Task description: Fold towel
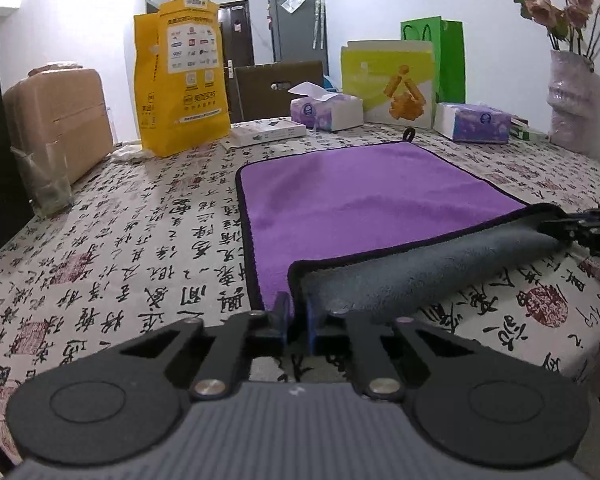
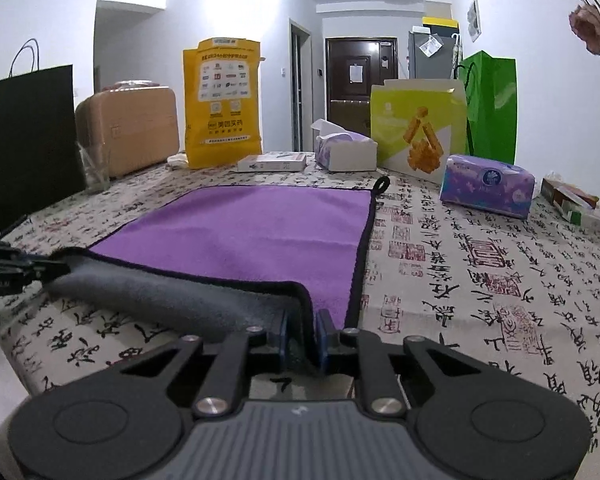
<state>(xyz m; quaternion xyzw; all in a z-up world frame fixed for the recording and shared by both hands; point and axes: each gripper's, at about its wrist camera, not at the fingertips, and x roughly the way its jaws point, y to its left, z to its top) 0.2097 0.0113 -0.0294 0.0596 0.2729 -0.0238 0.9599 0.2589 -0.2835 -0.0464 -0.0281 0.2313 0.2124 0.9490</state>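
Note:
A purple towel (image 1: 352,196) with a black hem and grey underside lies flat on the table; it also shows in the right wrist view (image 2: 252,232). Its near edge is lifted and curled, grey side (image 1: 420,268) showing. My left gripper (image 1: 297,312) is shut on the near left corner. My right gripper (image 2: 302,326) is shut on the near right corner. The right gripper shows at the right edge of the left wrist view (image 1: 580,228), the left gripper at the left edge of the right wrist view (image 2: 16,268). A hanging loop (image 2: 382,184) sits at the far right corner.
The table wears a calligraphy-print cloth (image 1: 140,240). Along the back stand a yellow bag (image 1: 180,76), a tan case (image 1: 60,120), a glass (image 1: 44,184), tissue packs (image 1: 328,110) (image 2: 486,190), a flat box (image 2: 272,162), a green bag (image 2: 492,104) and a vase (image 1: 572,100).

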